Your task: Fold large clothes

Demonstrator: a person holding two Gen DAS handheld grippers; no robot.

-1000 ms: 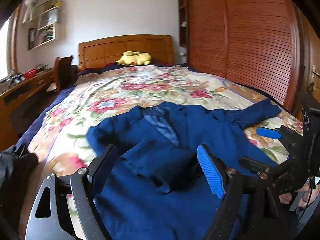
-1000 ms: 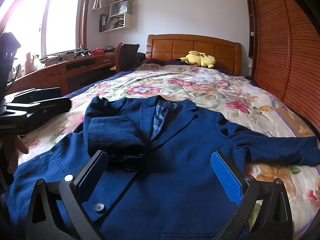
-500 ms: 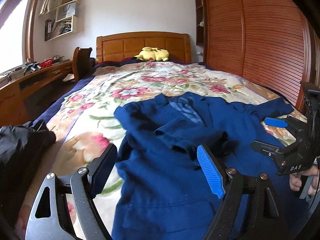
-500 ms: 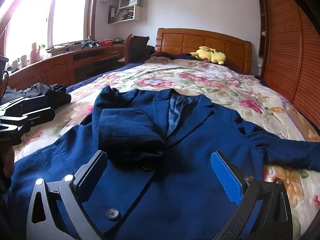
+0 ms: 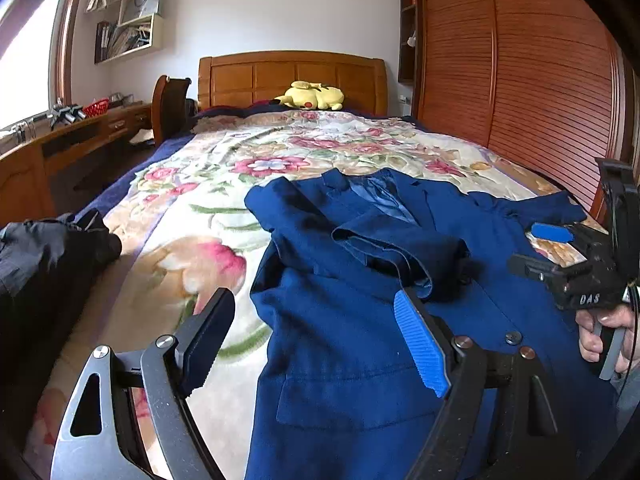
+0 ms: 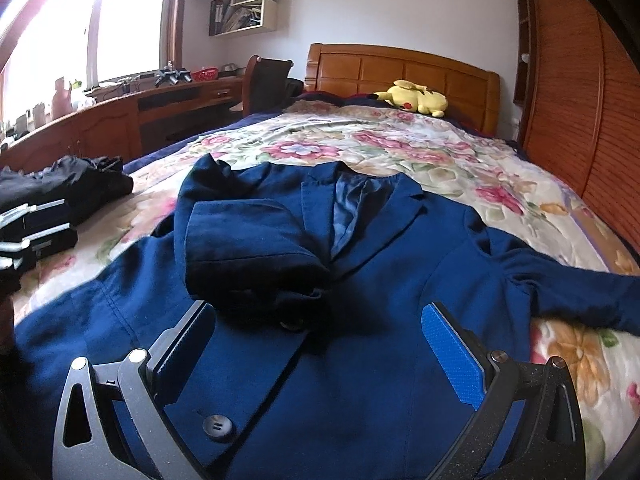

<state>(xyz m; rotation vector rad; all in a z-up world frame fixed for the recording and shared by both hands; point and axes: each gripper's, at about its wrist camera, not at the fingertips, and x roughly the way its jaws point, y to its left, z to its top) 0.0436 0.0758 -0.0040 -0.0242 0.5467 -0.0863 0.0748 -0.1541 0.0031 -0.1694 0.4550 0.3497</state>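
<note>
Left wrist view: your left hand-held gripper (image 5: 316,344) hangs open, empty, over the blue jacket (image 5: 360,320)'s left edge; jacket lies flat on the floral bed (image 5: 192,208), one sleeve folded across its chest; right hand-held gripper (image 6: 320,344) open, empty, above the jacket's front.

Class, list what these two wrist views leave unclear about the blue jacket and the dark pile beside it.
- Blue jacket hem: cut off by the bottom edge and gripper frames in both views.
- Folded sleeve's cuff: lost in shadow in the right wrist view.
- Outstretched sleeve's end: cut off at the right wrist view's edge.
- Dark clothes: too dark and crumpled to identify.
</note>
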